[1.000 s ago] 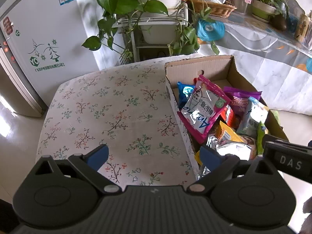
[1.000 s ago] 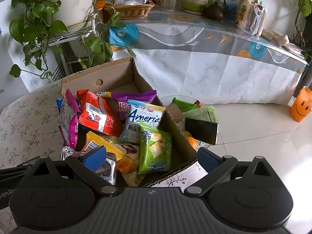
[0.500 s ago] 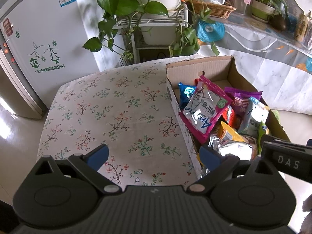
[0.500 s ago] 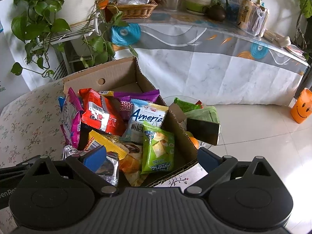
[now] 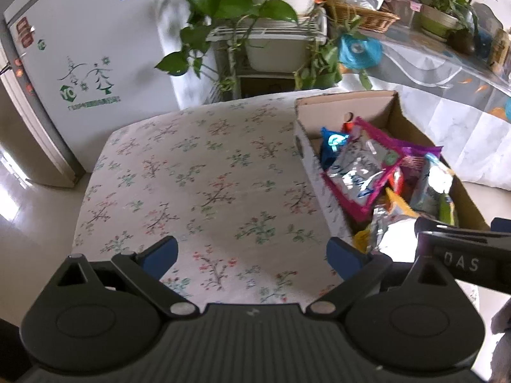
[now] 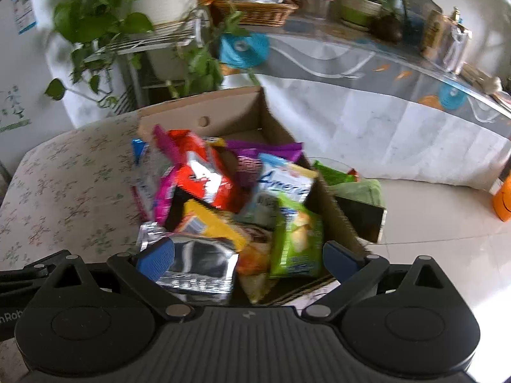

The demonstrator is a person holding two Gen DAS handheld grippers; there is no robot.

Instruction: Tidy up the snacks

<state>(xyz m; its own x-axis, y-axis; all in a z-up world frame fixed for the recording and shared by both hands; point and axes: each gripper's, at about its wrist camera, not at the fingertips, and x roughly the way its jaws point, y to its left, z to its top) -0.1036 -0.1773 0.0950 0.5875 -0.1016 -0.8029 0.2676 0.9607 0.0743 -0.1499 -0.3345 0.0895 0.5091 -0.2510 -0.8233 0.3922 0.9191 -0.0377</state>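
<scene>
the cardboard box [image 6: 230, 118] sits on the right side of the flowered table [image 5: 198, 185], heaped with snack packets; the left gripper [image 5: 252, 252] hangs over the bare cloth just left of the box, its fingers spread wide and holding nothing; the right gripper [image 6: 247, 260] hovers above the near end of the box, fingers also apart and empty, over a silver packet [image 6: 198, 271] and a green chip bag [image 6: 297, 242] (both lying inside the box); a red packet [image 6: 204, 175] tops the pile further back.
</scene>
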